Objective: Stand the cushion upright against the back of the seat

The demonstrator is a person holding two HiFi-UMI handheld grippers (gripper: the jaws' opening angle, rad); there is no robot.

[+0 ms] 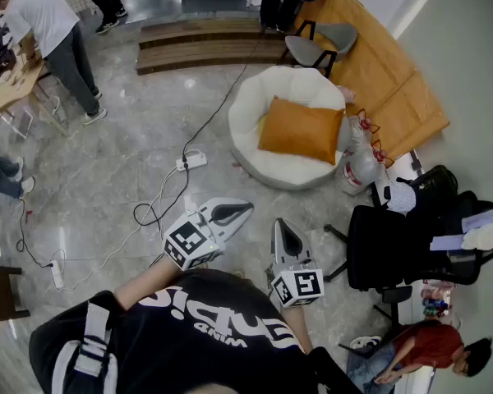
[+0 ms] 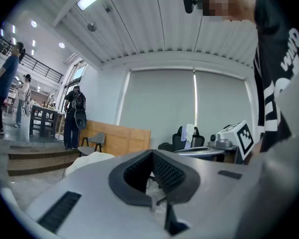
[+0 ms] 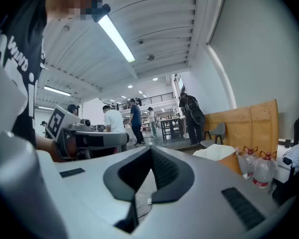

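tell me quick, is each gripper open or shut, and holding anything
left gripper: shut, holding nothing
right gripper: shut, holding nothing

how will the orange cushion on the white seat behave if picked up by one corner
The orange cushion looks plump, so probably light and floppy, sagging from a corner grip. Stood upright, it may slump unless leaned on the rim of the white seat.

Right gripper (image 3: 150, 153), jaws together, empty, beside left gripper (image 3: 120, 138)
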